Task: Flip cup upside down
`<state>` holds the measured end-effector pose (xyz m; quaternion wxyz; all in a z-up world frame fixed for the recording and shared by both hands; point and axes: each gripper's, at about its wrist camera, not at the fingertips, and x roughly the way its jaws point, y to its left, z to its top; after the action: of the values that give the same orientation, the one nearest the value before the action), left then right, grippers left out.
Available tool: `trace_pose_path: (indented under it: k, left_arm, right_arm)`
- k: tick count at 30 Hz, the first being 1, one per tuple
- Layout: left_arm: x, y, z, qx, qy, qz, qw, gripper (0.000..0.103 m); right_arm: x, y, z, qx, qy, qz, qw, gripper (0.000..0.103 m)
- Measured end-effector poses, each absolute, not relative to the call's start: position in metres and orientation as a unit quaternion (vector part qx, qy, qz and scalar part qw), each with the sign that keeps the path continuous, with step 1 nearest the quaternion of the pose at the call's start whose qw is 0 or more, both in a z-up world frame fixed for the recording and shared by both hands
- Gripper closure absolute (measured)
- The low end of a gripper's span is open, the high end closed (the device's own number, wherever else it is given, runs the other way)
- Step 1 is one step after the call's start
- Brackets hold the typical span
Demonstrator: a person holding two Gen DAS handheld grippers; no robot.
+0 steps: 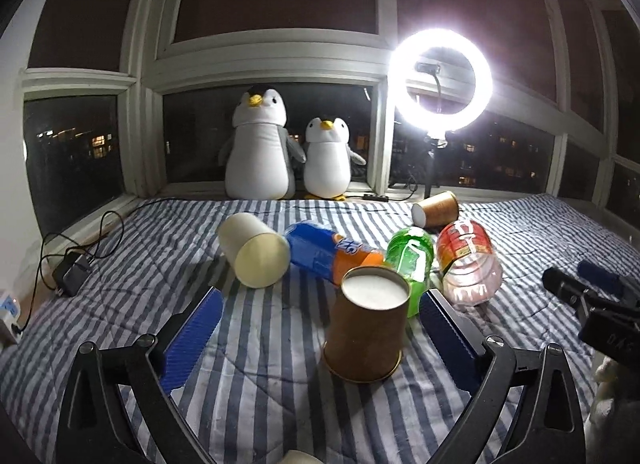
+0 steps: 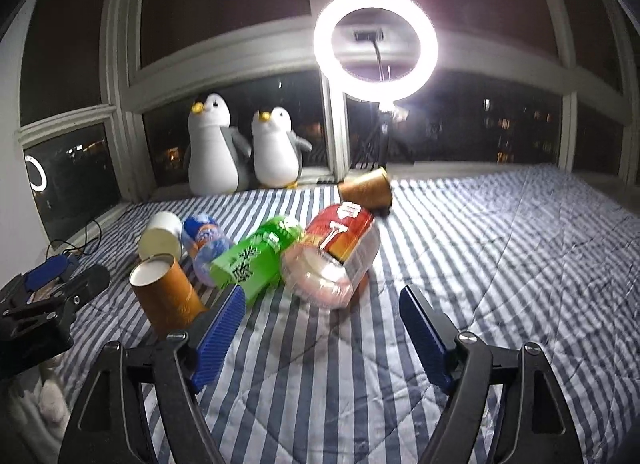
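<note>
A brown paper cup (image 1: 368, 328) stands upside down on the striped bedspread (image 1: 260, 404), white base up, rim on the fabric. It sits between the blue pads of my left gripper (image 1: 320, 300), which is open and not touching it. The same cup shows in the right wrist view (image 2: 166, 294), tilted, left of my right gripper (image 2: 322, 296), which is open and empty over the bedspread (image 2: 500, 264). A cream cup (image 1: 256, 250) lies on its side. Another brown cup (image 1: 438, 208) lies on its side at the back.
Three plastic bottles lie in a row: orange-blue (image 1: 332, 250), green (image 1: 412, 260), red-labelled (image 1: 468, 260). Two plush penguins (image 1: 260, 143) and a ring light (image 1: 440, 79) stand at the window. A charger and cable (image 1: 72, 274) lie at the left. The right gripper (image 1: 592, 296) shows at the right edge.
</note>
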<state>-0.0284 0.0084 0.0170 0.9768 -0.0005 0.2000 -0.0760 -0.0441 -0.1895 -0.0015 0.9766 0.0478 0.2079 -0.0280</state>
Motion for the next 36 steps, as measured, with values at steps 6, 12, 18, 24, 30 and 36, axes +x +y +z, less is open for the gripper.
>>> trace_pose_path:
  k: [6, 12, 18, 24, 30, 36]
  left_arm:
    - [-0.03, 0.01, 0.008, 0.0, 0.199, -0.066, 0.978, 0.003]
    - [-0.033, 0.012, 0.005, -0.007, 0.181, -0.055, 0.982, 0.0]
    - [-0.033, 0.014, 0.005, -0.013, 0.177, -0.052, 0.983, 0.0]
    - [-0.035, 0.013, 0.006, -0.009, 0.173, -0.053, 0.983, 0.0]
    - [-0.037, 0.012, 0.009, -0.008, 0.169, -0.056, 0.984, 0.0]
    - [-0.04, 0.01, 0.011, -0.006, 0.165, -0.057, 0.985, 0.0]
  right_arm:
    - [-0.052, -0.186, -0.004, 0.027, 0.171, -0.051, 0.984, 0.025]
    - [-0.054, -0.189, -0.008, 0.033, 0.16, -0.056, 0.985, 0.025]
    - [-0.053, -0.188, -0.011, 0.034, 0.163, -0.055, 0.984, 0.025]
    - [-0.052, -0.188, -0.012, 0.03, 0.166, -0.051, 0.984, 0.025]
    - [-0.05, -0.186, -0.013, 0.029, 0.168, -0.052, 0.984, 0.025]
    - [-0.047, -0.186, -0.014, 0.029, 0.172, -0.053, 0.983, 0.025]
